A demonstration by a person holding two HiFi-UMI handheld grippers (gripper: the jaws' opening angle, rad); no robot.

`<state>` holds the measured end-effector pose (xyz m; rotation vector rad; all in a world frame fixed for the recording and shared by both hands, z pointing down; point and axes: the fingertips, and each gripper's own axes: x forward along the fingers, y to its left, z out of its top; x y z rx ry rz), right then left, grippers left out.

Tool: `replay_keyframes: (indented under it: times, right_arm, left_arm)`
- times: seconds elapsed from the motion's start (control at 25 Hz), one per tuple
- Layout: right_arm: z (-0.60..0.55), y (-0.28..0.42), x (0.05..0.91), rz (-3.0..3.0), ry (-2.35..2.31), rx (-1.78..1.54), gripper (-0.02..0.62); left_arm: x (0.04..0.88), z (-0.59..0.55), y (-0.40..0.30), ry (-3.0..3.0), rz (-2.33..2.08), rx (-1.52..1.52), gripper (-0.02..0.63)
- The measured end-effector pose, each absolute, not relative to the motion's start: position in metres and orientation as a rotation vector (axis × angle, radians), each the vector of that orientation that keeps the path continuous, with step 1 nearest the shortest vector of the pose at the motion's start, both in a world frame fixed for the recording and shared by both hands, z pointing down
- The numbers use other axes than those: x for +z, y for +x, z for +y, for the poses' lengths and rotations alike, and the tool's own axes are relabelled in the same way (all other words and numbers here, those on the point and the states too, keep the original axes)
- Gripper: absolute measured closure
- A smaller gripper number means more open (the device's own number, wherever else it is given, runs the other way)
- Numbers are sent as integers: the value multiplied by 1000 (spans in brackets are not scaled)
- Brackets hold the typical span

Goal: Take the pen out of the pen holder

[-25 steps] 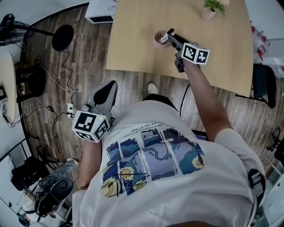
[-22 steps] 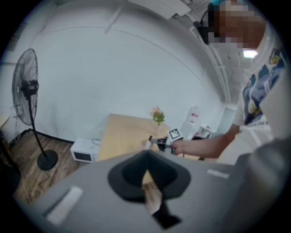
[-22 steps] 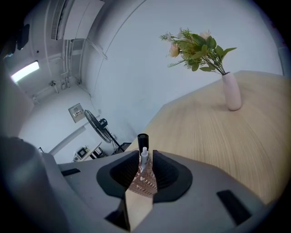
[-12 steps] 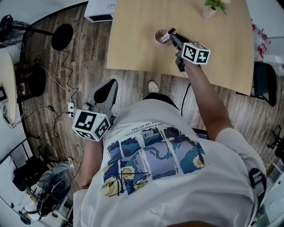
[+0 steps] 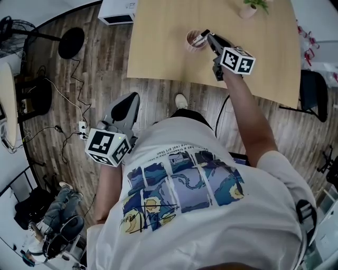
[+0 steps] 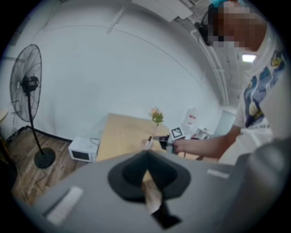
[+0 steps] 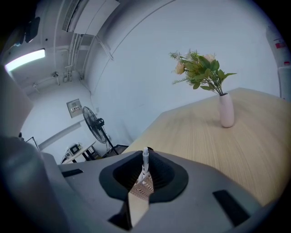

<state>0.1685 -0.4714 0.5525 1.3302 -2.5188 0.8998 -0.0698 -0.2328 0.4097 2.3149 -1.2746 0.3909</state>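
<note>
A pinkish pen holder (image 5: 193,40) stands on the light wooden table (image 5: 158,52). A white pen (image 5: 201,36) leans out of the holder towards my right gripper (image 5: 209,37). That gripper's jaws are closing, with the pen between their tips. In the right gripper view the pen (image 7: 145,159) sticks up from between the two pads. My left gripper (image 5: 125,108) hangs low over the wooden floor, away from the table, shut and holding nothing. The left gripper view shows the holder (image 6: 147,143) far off, with the right gripper (image 6: 159,138) beside it.
A small vase of flowers (image 7: 226,110) stands on the table beyond the holder. A white microwave (image 5: 118,11) sits on the floor by the table's left corner. A fan base (image 5: 71,42), cables and a power strip (image 5: 82,129) lie on the floor at the left.
My right gripper's jaws have come together on the pen at the holder's rim, and the gripper has rolled slightly. My left gripper has stayed where it was.
</note>
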Motion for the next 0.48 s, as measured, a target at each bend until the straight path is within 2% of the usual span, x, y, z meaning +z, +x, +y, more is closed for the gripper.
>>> replay_keyframes:
  times: [0.48]
  right_arm:
    - [-454,171,497,-2576,1406,712,560]
  left_arm:
    - [409,-203,-89,2346,-1249,349,598]
